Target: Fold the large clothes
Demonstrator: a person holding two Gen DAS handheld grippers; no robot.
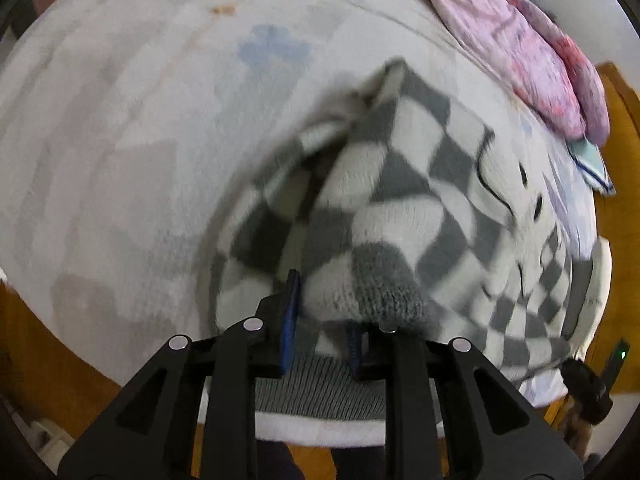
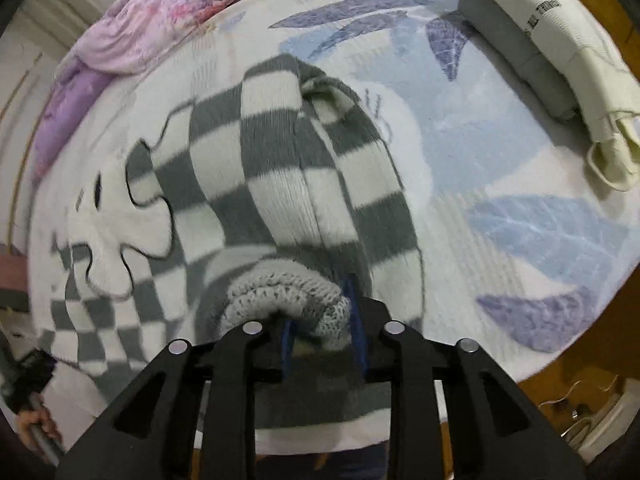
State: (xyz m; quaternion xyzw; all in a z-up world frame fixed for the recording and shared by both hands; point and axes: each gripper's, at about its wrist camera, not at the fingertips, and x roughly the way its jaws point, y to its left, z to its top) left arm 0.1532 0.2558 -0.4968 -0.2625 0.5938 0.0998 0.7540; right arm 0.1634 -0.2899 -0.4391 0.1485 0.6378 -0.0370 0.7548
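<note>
A: Gripping a grey knit cuff, the left gripper (image 1: 320, 316) sits at the bottom centre of its view, jaws narrow, blue pads pressed on either side of the wool.

B: And the right gripper (image 2: 324, 332)?

A: Same story at the bottom centre of its own view. Its jaws are narrow and clamp a thick ribbed cuff that bulges over the fingertips.

B: Where's the sweater (image 1: 400, 184)?

A: It's a grey-and-white checked one. In the left view it spreads from the jaws up toward the centre and right of the frame, with a white cartoon face at the right. In the right view each sleeve runs up from the jaws to the middle, and the body lies toward the lower left, face patch at the left.

B: What's under it?

A: A bed (image 1: 120, 140) with a pale sheet; blue and purple leaf shapes show at the right of the right view.

B: Farther back?

A: A pink quilt (image 1: 520, 48) at the upper right of the left view. In the right view, a folded cream garment (image 2: 560, 52) lies at the upper right. Both frames are motion-blurred.
</note>
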